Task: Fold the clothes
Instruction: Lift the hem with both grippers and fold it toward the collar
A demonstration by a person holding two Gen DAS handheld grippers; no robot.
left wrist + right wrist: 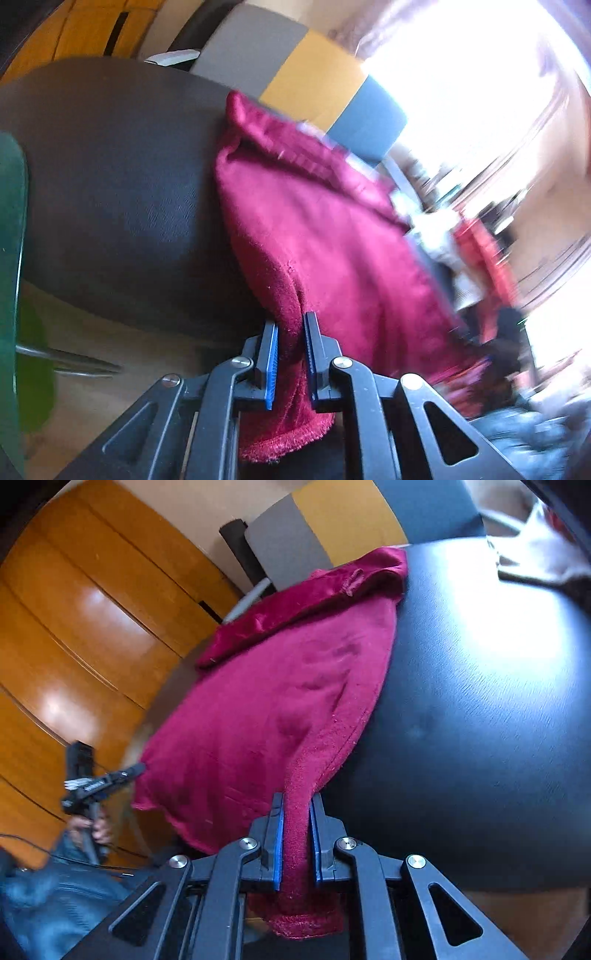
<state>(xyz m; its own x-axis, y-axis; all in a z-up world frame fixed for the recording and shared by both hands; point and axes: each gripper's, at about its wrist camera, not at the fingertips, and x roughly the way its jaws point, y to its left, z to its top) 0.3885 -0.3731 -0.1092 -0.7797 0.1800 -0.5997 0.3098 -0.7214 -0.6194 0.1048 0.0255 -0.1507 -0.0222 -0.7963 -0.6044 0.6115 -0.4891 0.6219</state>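
Note:
A dark red fleece garment lies across a round black table. My left gripper is shut on a corner of it, and the fabric bunches between the blue pads and hangs out behind them. In the right wrist view the same red garment stretches over the black table toward the far edge. My right gripper is shut on another corner, a thick fold of cloth pinched between its pads. The left gripper shows at the left of that view, holding the garment's other near corner.
Wooden cabinet doors fill the left of the right wrist view. Grey, yellow and blue panels stand behind the table. A green chair is at the left edge. White and dark clothes lie on the table's far right. A person's hand and jeans are below left.

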